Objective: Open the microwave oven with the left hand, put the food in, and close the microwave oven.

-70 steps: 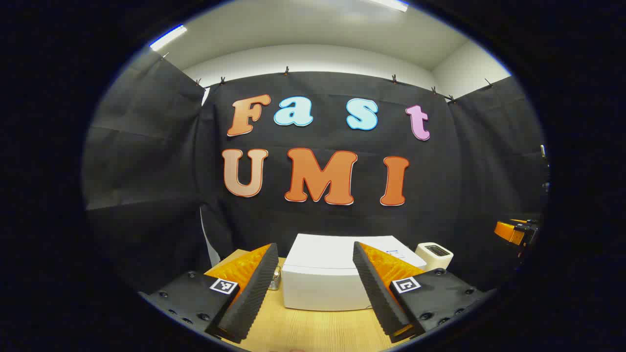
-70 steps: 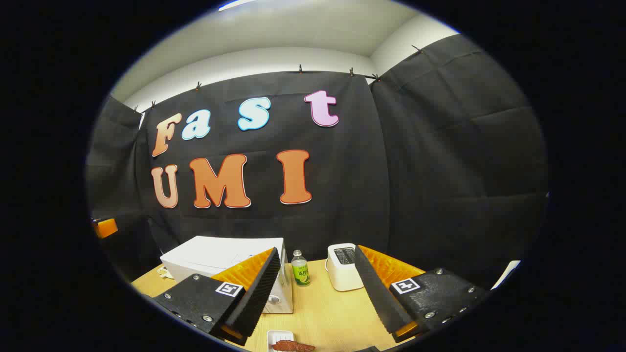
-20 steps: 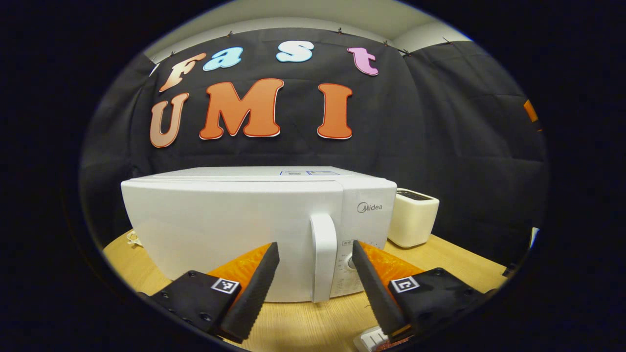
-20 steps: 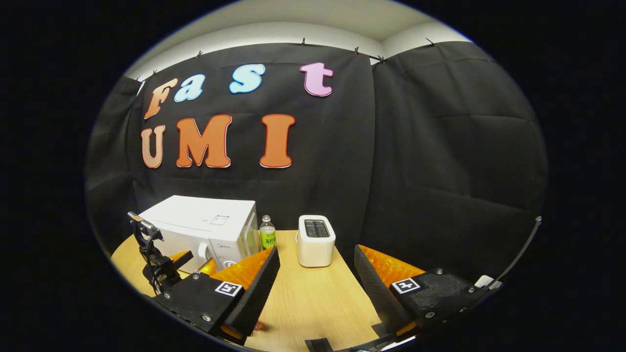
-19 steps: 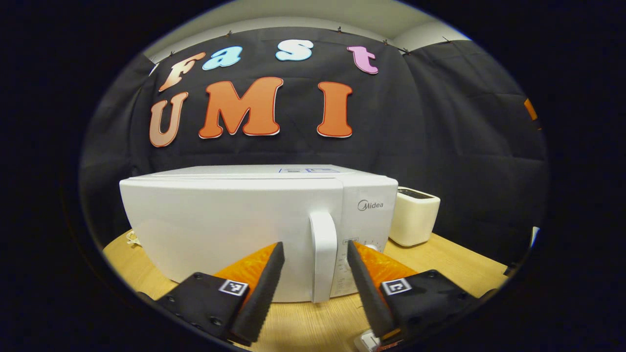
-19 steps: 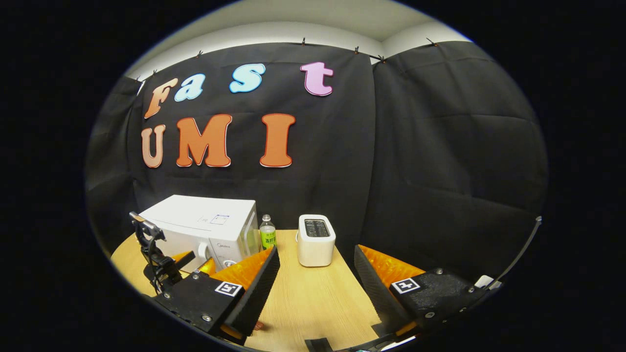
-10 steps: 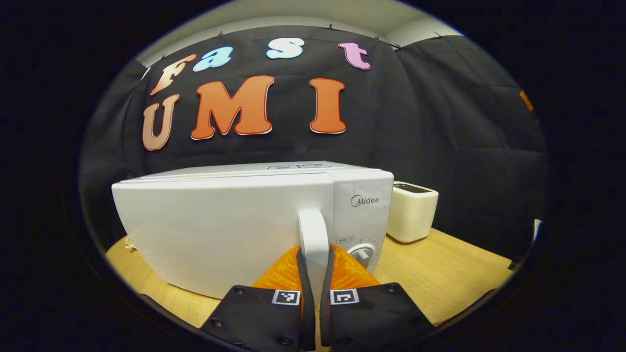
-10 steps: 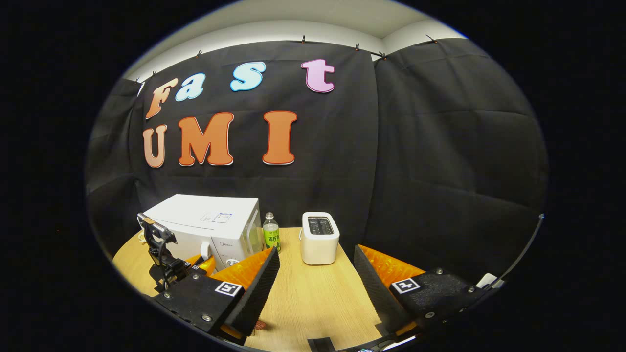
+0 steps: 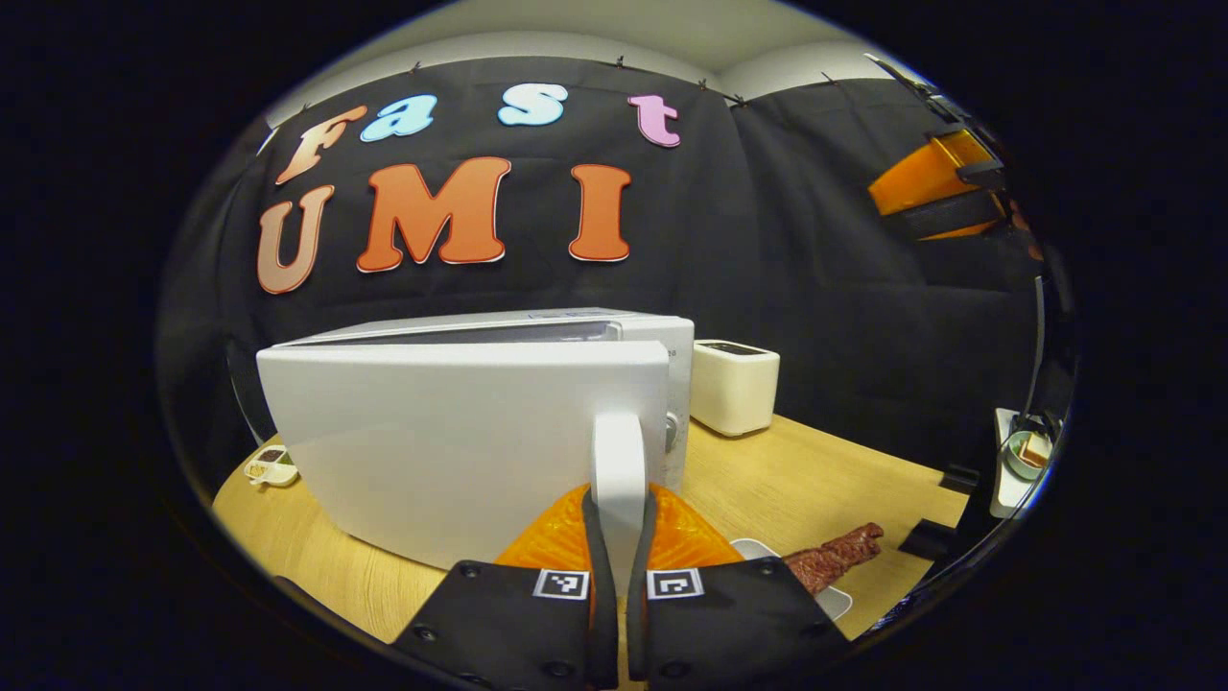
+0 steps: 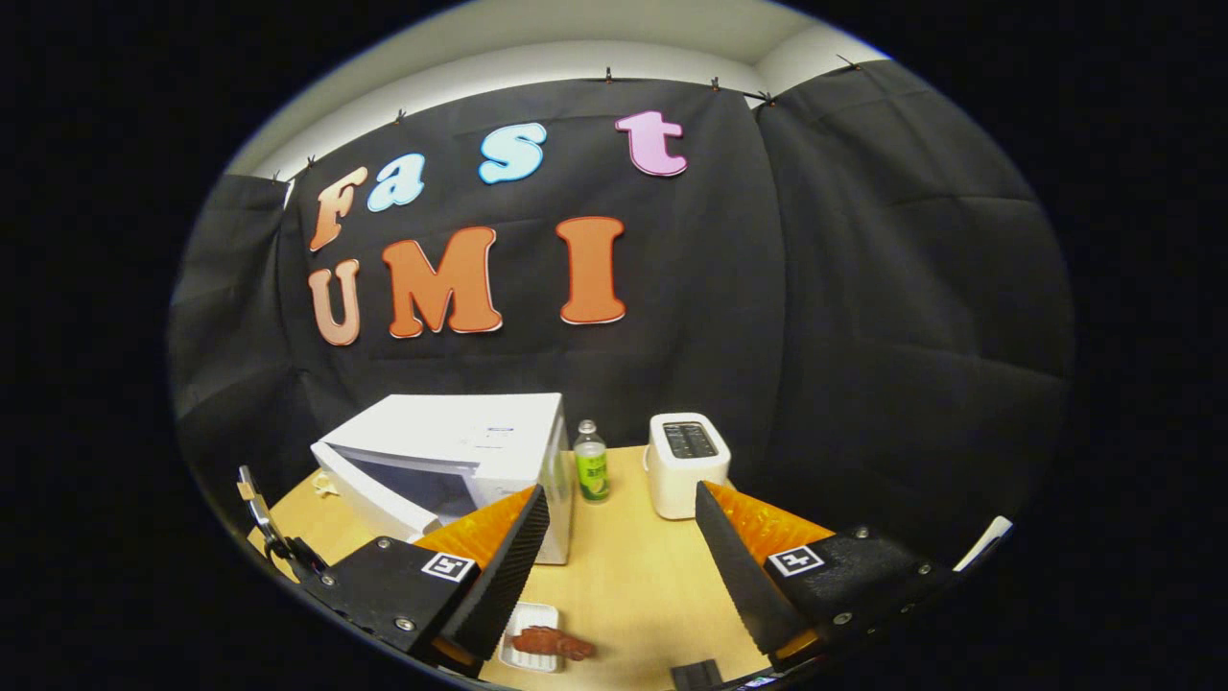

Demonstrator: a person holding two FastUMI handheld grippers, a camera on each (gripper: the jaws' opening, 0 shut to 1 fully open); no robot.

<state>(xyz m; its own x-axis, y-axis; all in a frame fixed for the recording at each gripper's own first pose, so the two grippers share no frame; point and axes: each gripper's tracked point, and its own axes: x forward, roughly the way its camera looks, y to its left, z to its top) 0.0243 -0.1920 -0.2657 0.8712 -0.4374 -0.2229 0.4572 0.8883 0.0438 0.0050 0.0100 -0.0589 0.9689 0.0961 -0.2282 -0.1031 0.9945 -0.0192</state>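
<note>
**Left claw on the handle, door partly swung out**

While the left claw sits at the bottom of the left gripper view, both of its fingers press on the white door handle, one on each side. The microwave door hangs part-open, with a gap showing along its top edge against the microwave oven body. Just right of the claw, the food (a dark reddish-brown strip) lies on a small white tray on the wooden desk. Farther back, a white toaster stands right of the oven, and a little white dish sits off to the left by the door's hinge side.

In the right gripper view, the right claw is spread wide with nothing between its fingers, hovering above the desk. The tray with the food sits near its left finger. Beyond that the oven stands with its door angled out, then a green-labelled bottle between oven and toaster.
</note>
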